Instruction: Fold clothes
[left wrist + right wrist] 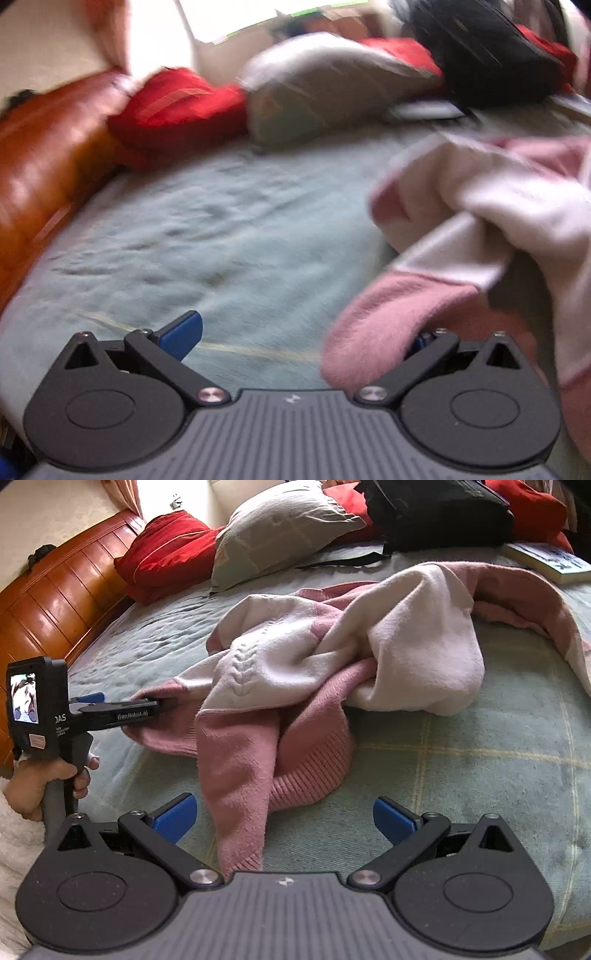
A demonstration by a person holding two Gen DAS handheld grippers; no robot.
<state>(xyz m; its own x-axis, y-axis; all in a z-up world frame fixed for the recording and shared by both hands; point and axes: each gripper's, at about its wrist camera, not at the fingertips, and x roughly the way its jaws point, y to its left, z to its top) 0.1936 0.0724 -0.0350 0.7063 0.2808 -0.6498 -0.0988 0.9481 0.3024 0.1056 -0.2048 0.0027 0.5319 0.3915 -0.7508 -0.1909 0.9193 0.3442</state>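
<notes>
Our left gripper (147, 707) at sweater (295, 672) pink hem, left of heap; own view blurred, jaws look spread, cloth draped over one finger, grip uncertain. Sweater crumpled mid-bed on green blanket (461, 757), long axis roughly near-left to far-right, sleeve trailing toward book (550, 563). Our right gripper (284, 821) spread wide, empty, near cuff. Risk: loose hem slips on pull, heap bunches further.

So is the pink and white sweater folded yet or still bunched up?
Bunched up: the sweater lies crumpled on the bed, one sleeve trailing.
</notes>
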